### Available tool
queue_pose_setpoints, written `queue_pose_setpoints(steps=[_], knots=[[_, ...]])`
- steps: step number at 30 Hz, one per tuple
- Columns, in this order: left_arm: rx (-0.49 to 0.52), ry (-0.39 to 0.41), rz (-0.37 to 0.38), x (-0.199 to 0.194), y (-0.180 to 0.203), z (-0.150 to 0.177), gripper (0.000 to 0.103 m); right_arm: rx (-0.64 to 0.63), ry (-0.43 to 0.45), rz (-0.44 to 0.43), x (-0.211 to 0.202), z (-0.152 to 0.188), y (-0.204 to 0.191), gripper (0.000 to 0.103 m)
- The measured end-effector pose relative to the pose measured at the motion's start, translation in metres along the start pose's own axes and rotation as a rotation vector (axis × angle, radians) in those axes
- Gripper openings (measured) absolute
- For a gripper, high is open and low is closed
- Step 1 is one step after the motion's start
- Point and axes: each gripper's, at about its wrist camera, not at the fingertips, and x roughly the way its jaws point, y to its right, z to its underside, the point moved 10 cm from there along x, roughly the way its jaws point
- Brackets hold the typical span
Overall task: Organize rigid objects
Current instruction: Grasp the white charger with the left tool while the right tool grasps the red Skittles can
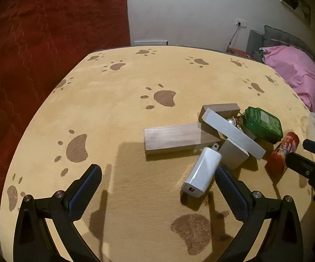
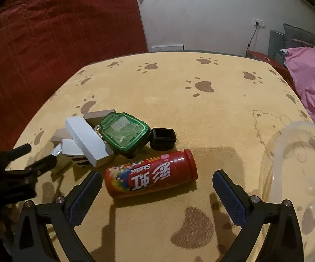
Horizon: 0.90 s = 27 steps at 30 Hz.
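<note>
Your right gripper [image 2: 157, 183] hangs low over the surface [image 2: 212, 113], jaws spread wide and holding nothing. Landmark: the red candy can [image 2: 151, 174], lying on its side just ahead of those jaws. Its long axis runs roughly crosswise to the fingers, cap end toward the clear plastic tub [image 2: 297, 174], which sits just beyond the can's cap side. Away from the cap end lies the jumbled pile: white block [image 2: 87, 142] propped over wooden blocks, green case [image 2: 124, 133] behind the can, small black box [image 2: 163, 138] beside the case.

Your left gripper [image 1: 158, 179] is likewise open and empty. The white charger [image 1: 202, 174] rests beside its right finger, on the pile side of the can.

Judgement: right hand is nearer the can. Since the can lies across the jaws, you would need to turn the wrist so the pads close on its round sides, then carry it toward the tub.
</note>
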Motion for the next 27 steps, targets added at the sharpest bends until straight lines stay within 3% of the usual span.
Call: queue_pose_setpoints(steps=[24, 27], knots=[[0.006, -0.014, 0.015, -0.002, 0.003, 0.0, 0.103, -0.064, -0.068, -0.032, 0.025, 0.006, -0.012, 0.103], [0.005, -0.02, 0.013, 0.0, 0.004, 0.002, 0.103, -0.073, -0.061, -0.019, 0.025, 0.006, -0.012, 0.096]])
